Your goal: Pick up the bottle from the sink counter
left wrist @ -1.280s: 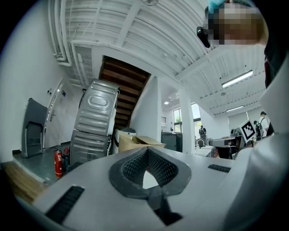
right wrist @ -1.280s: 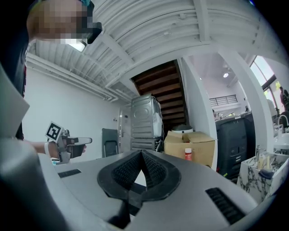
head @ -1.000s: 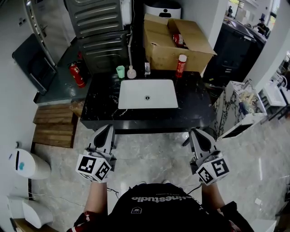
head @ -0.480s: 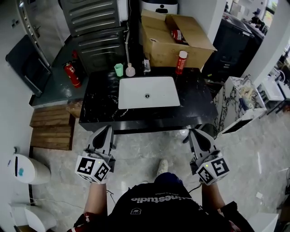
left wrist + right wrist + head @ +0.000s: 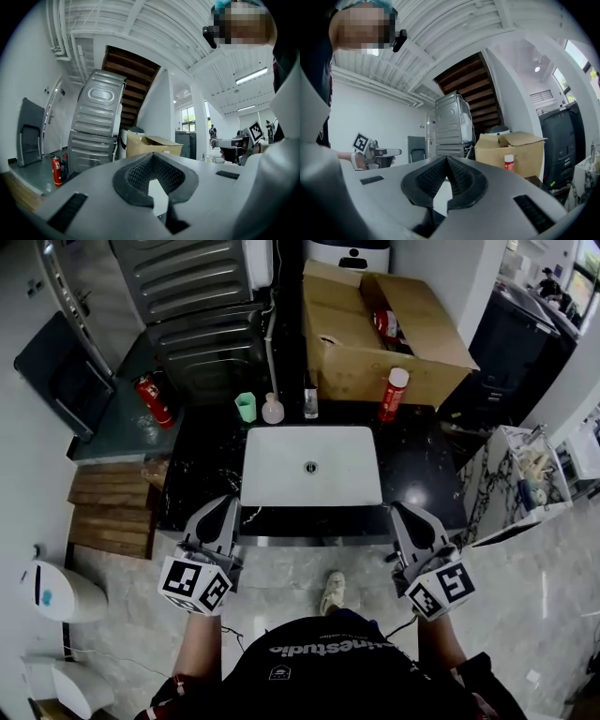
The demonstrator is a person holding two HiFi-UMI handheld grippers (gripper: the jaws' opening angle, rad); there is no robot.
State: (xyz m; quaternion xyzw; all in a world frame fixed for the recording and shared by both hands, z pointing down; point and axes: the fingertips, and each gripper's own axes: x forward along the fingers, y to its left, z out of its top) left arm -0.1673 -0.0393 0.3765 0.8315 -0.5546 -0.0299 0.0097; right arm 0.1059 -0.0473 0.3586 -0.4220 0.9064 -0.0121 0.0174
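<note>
A red bottle with a white cap (image 5: pixel 393 395) (image 5: pixel 509 162) stands at the back right of the black sink counter (image 5: pixel 417 465), in front of a cardboard box. A small clear bottle (image 5: pixel 310 401) and a rounded pale bottle (image 5: pixel 272 410) stand behind the white basin (image 5: pixel 312 465). My left gripper (image 5: pixel 223 509) (image 5: pixel 152 159) hovers at the counter's front left edge, shut and empty. The right gripper (image 5: pixel 405 515) (image 5: pixel 446 161) is level with it at the front right edge, also shut with nothing in it. Both are well short of the bottles.
A green cup (image 5: pixel 247 406) sits left of the pale bottle. An open cardboard box (image 5: pixel 375 324) (image 5: pixel 511 150) rises behind the counter. A grey ribbed appliance (image 5: pixel 192 296) and a red fire extinguisher (image 5: pixel 155 399) (image 5: pixel 56 168) stand at the left. A marble-topped unit (image 5: pixel 525 474) is on the right.
The person has stepped forward, so the counter and sink are nearer and lower in the head view. Both grippers now reach its front edge, still shut and held the same way.
</note>
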